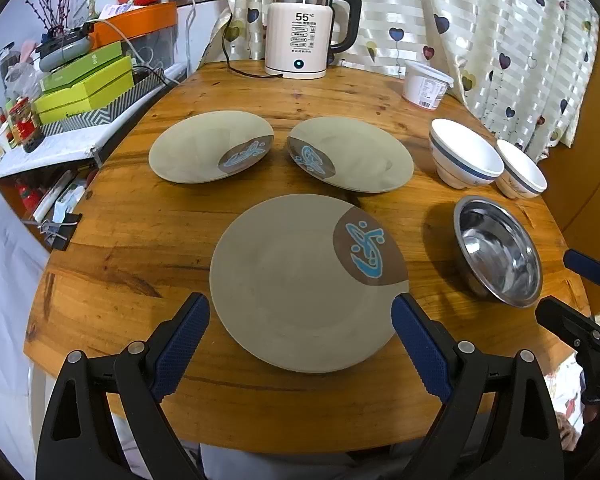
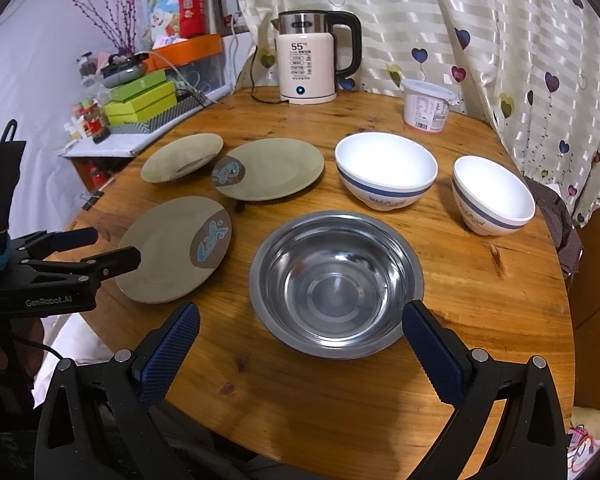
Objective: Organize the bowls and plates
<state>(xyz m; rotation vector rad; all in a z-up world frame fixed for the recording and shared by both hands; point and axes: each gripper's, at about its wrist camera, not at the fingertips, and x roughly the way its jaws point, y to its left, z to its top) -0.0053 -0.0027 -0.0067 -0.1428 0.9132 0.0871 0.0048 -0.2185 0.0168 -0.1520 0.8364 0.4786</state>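
Heart-printed curtains (image 2: 500, 60) are hanging behind a round wooden desk (image 2: 340, 400), where an electric kettle (image 1: 304, 28) showing 55 is standing at the far edge beside a white lidded tub (image 1: 426, 84). Three beige plates with a brown patch and blue motif are lying flat and apart from each other: the near plate (image 1: 296, 284), the far-left plate (image 1: 204, 146) and the far-right plate (image 1: 356, 154). To their right, a stainless steel bowl (image 2: 336, 280) is sitting upright and empty, with a large white blue-banded bowl (image 2: 386, 168) behind it and a smaller matching bowl (image 2: 492, 196) further right, none of them touching.

The left tool (image 1: 300, 320) is hovering at the near plate's front edge, its blue-padded fingers spread wide on either side of the plate and gripping nothing. The right tool (image 2: 300, 332) is hovering likewise just in front of the steel bowl, fingers spread wide to either side of its rim, empty as well. Green boxes (image 1: 84, 88) are stacked on a cluttered shelf to the left of the desk.
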